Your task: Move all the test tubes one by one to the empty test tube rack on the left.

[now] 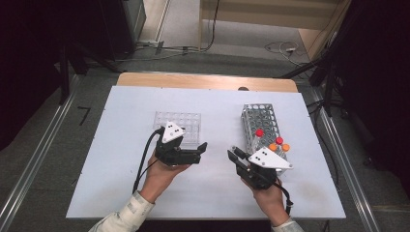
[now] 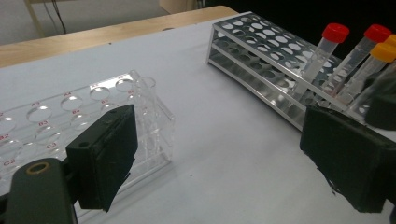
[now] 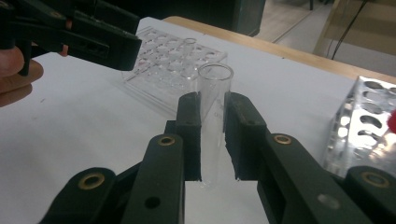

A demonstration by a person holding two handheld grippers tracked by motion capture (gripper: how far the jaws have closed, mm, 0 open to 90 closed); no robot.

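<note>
My right gripper (image 3: 213, 100) is shut on a clear, uncapped tube (image 3: 214, 84) held upright, its open mouth above the jaws. In the high view this gripper (image 1: 233, 154) hovers at the front of the table, just left of the metal rack (image 1: 261, 121). My left gripper (image 2: 224, 158) is open, its pads (image 2: 105, 156) wide apart with nothing between them. It sits in front of the clear plastic rack (image 1: 177, 126), pointing right (image 1: 199, 152). One clear tube (image 2: 147, 105) stands in the near corner of that rack (image 2: 70, 116).
The metal rack (image 2: 261, 51) holds two red-capped tubes (image 2: 327, 46) and two orange-capped tubes (image 2: 378, 60) at its near end. The white board (image 1: 121, 164) ends at a wooden table edge (image 1: 208, 81) at the back. A person's hands hold both grippers.
</note>
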